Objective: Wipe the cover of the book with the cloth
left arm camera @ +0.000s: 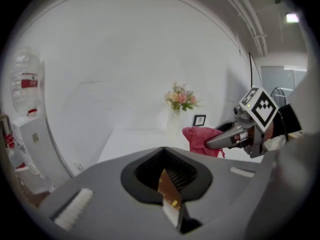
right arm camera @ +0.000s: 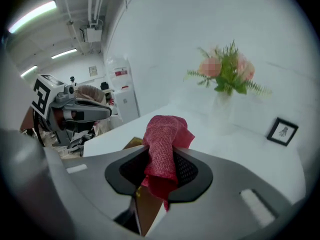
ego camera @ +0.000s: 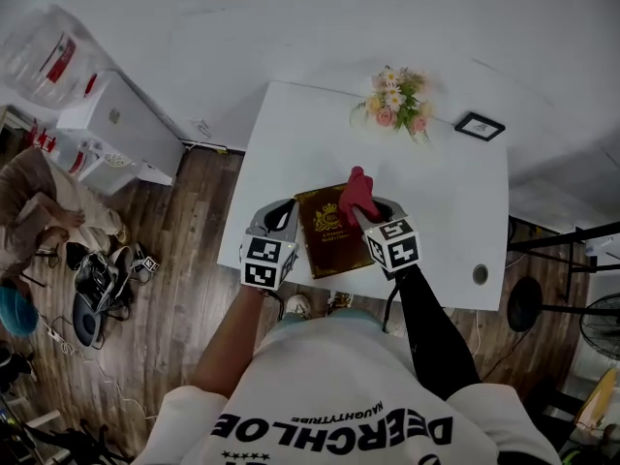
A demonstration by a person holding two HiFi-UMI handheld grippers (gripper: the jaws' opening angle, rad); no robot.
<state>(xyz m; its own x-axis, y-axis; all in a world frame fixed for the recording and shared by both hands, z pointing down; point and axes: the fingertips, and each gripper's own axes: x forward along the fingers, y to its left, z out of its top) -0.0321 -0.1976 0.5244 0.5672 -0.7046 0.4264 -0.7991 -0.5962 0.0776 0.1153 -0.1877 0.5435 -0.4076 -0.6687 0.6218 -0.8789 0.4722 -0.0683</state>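
"Jaws first: what do they hold?"
"Left gripper (ego camera: 282,212) is clamped on the book's (ego camera: 329,235) left edge. Right gripper (ego camera: 374,208) pinches the red cloth (ego camera: 357,193), bunched over the cover's far corner."
"And the book?"
"It's lying on the white tabletop (ego camera: 446,197), and flowers (ego camera: 395,98) stand beyond."
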